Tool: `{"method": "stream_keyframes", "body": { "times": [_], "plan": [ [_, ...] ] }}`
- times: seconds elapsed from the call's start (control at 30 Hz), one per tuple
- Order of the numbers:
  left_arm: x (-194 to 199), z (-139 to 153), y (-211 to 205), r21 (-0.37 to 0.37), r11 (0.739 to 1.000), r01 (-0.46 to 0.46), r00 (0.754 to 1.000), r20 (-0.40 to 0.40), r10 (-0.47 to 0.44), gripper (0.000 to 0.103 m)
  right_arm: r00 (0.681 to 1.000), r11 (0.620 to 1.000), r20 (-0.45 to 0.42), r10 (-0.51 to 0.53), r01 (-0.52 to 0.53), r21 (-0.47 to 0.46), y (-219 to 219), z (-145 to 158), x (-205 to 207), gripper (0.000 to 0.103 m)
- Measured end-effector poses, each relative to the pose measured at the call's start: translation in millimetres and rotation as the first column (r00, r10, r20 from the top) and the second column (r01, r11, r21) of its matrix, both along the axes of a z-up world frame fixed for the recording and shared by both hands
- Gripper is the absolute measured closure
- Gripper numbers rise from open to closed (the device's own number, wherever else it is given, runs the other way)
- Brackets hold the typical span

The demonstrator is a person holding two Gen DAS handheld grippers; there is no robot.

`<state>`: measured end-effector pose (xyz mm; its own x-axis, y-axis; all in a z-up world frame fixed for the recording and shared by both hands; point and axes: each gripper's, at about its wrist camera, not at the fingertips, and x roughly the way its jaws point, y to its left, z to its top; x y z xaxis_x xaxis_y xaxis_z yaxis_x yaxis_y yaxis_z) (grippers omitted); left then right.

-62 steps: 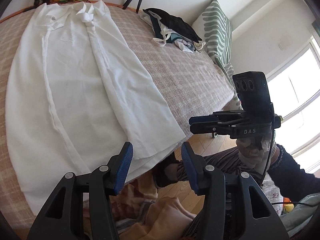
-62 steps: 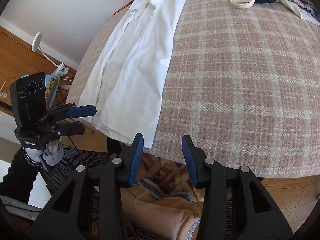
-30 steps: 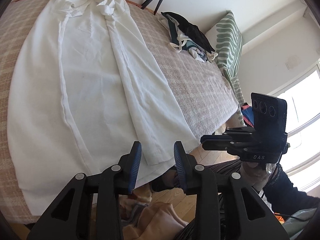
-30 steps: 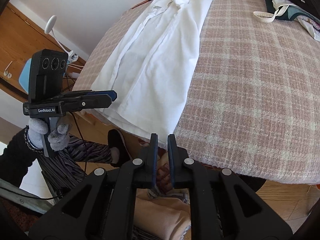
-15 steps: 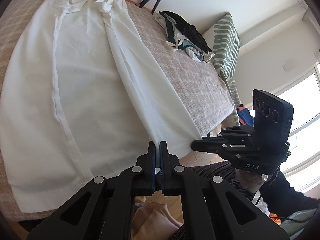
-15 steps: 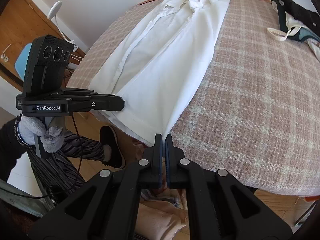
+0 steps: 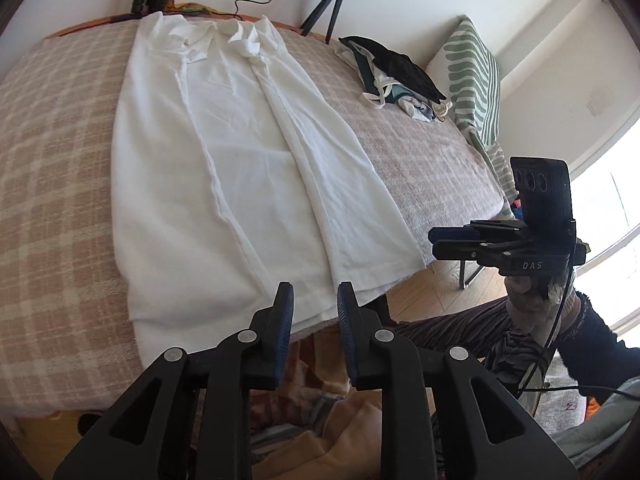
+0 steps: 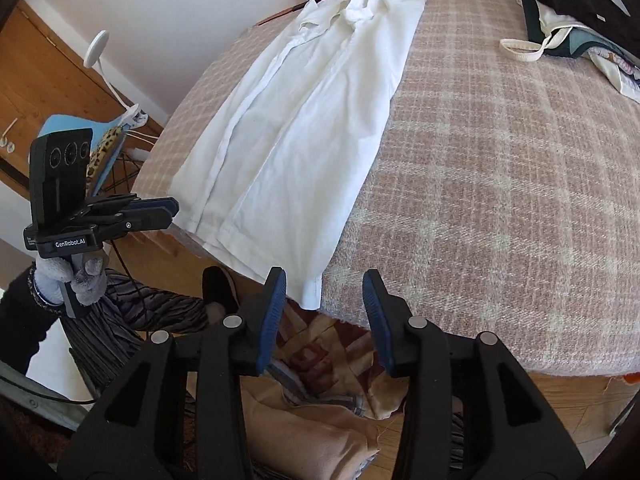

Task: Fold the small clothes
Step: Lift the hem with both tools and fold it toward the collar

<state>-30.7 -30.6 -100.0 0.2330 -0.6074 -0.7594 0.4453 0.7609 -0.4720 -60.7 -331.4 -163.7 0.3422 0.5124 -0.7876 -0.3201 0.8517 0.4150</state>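
Checked pink-and-cream blanket [image 7: 52, 184] covers a bed in a bright bedroom, and on it lies the long white collared shirt [image 7: 224, 168], collar at the far edge, both sides already folded inward into a narrow strip whose hem hangs slightly over the near edge. A heap of dark and pale clothes [image 7: 394, 74] waits near a green-striped pillow [image 7: 476, 76].

The left gripper [image 7: 314, 312] hovers just off the hem with its blue-padded jaws opening and nothing between them; the right gripper [image 8: 324, 300] hangs over the shirt's right hem corner, jaws likewise opening and empty.

The step in hand looks like taking the hem to fold the strip up toward the collar. To do it well, each gripper should bite one hem corner through all layers at once, lift both together and level, and carry the hem straight up the shirt so the side folds do not slip open.

Half a second earlier both pairs of jaws were pinched shut at the hem, the cloth drawn taut toward them; now they have parted and drawn back, and the hem lies slack on the blanket edge
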Motion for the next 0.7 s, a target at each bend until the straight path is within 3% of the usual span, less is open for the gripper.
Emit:
{"method": "stream_keyframes", "body": {
  "times": [0.23,0.4,0.57,0.63,0.67,0.7],
  "plan": [
    [17.9,-17.6,59.9,0.066,0.98,-0.188,0.979,-0.061,0.192,0.078,0.996,0.998,-0.083,-0.013,0.018,0.058,16.5,-22.9,20.2,0.061],
    [22.6,-37.3,69.0,0.037,0.979,-0.201,0.966,-0.159,0.205,0.077,0.993,0.991,-0.117,-0.004,0.019,0.13,20.7,-25.1,20.9,0.061],
    [27.5,-44.7,80.4,-0.063,0.971,-0.232,0.952,-0.218,0.213,0.077,0.993,0.989,-0.117,0.006,0.012,0.149,21.2,-25.8,19.2,0.061],
    [29.9,-47.7,79.8,-0.088,0.969,-0.231,0.95,-0.234,0.205,0.086,0.993,0.988,-0.118,0.006,0.013,0.156,20.0,-26.2,19.4,0.061],
    [29.7,-47.1,79.4,-0.085,0.971,-0.225,0.952,-0.232,0.201,0.1,0.993,0.988,-0.117,0.005,0.013,0.156,18.8,-25.6,18.7,0.063],
    [27.3,-44.8,77.9,-0.088,0.972,-0.219,0.954,-0.227,0.194,0.099,0.993,0.989,-0.115,0.002,0.016,0.149,19.2,-24.4,18.9,0.066]
  ]
}}
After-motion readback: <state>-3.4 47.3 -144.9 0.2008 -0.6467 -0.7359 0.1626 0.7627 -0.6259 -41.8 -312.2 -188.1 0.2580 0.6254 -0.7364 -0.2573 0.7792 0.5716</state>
